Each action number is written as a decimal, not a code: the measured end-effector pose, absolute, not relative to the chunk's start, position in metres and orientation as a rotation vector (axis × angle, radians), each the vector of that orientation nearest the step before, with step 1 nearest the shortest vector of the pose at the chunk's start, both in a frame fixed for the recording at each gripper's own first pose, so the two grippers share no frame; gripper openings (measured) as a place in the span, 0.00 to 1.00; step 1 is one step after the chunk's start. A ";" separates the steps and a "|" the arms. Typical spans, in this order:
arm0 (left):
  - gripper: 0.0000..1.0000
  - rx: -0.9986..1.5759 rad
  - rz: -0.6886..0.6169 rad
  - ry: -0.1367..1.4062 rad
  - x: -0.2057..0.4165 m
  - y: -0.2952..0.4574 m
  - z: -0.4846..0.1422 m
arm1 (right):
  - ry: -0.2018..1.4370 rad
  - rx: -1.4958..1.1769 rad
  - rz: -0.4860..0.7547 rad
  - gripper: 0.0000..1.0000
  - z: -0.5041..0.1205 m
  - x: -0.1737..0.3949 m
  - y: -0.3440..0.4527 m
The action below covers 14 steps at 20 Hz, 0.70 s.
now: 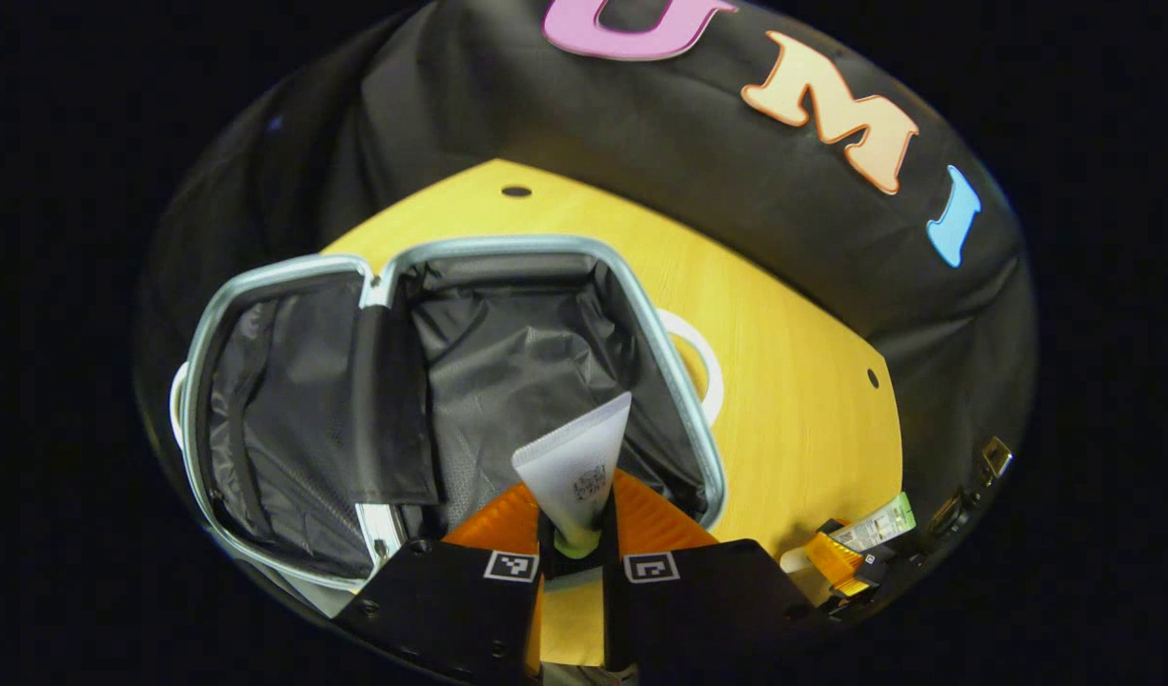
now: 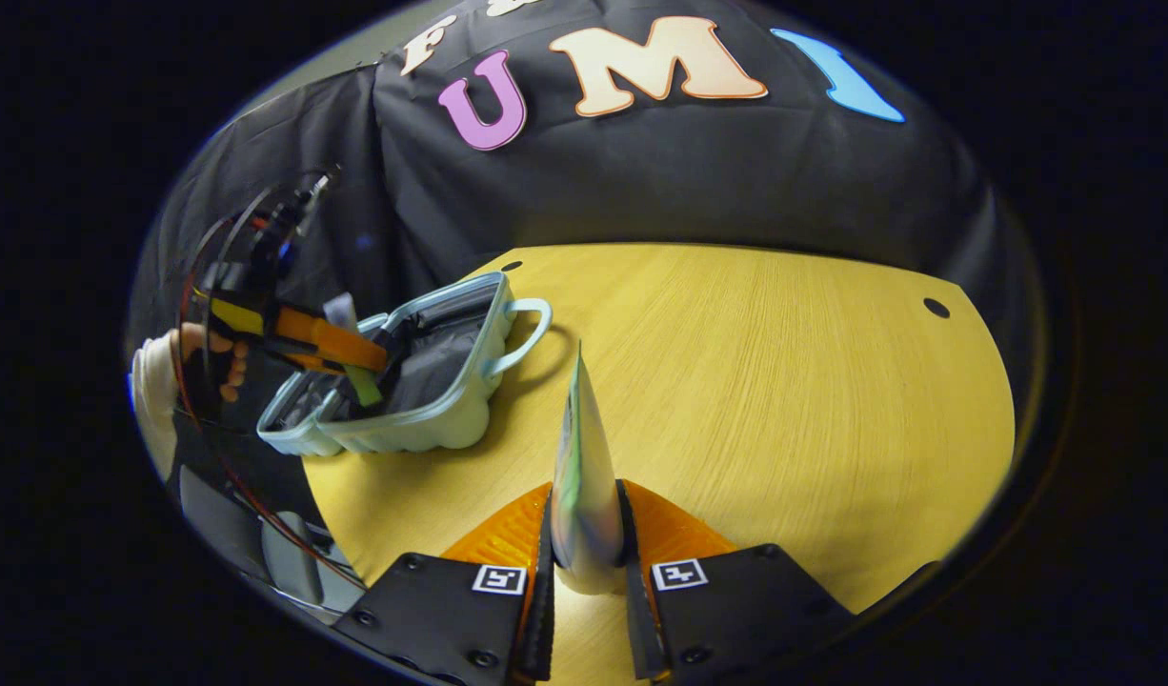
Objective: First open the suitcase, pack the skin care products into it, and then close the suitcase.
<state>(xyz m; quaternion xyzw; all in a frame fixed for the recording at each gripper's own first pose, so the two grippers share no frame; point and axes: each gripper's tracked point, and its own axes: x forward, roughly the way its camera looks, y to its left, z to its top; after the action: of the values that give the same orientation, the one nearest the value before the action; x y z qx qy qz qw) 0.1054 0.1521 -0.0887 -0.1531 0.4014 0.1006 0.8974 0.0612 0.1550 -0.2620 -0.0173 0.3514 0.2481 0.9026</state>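
Between left gripper [image 1: 576, 534] fingers, tube [image 1: 577, 467] over suitcase [image 1: 451, 381].

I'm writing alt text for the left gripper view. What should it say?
The left gripper holds a white tube, cap down, above an open suitcase with dark lining, lying on a yellow wooden table. The right gripper holds another tube at the table's edge.

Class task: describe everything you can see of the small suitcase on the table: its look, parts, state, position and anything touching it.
The small pale blue hard-shell suitcase lies fully open on the yellow wooden table, both halves flat and side by side. Each half has a rounded pale rim and crinkled dark grey fabric lining; one half has a flap-like divider. A pale loop handle juts from one side. Both compartments look empty. The left hand-held gripper holds a white squeeze tube over it.
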 end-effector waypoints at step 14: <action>0.24 -0.393 0.118 1.118 0.104 0.188 -0.145 | 0.768 -0.096 0.548 0.33 -0.182 0.106 0.305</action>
<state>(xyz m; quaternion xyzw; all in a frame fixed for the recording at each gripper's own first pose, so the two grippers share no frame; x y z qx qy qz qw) 0.1041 0.1880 -0.1446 -0.1852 0.5266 0.0554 0.8278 0.1062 0.3050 -0.1824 -0.0462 0.3697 0.2639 0.8897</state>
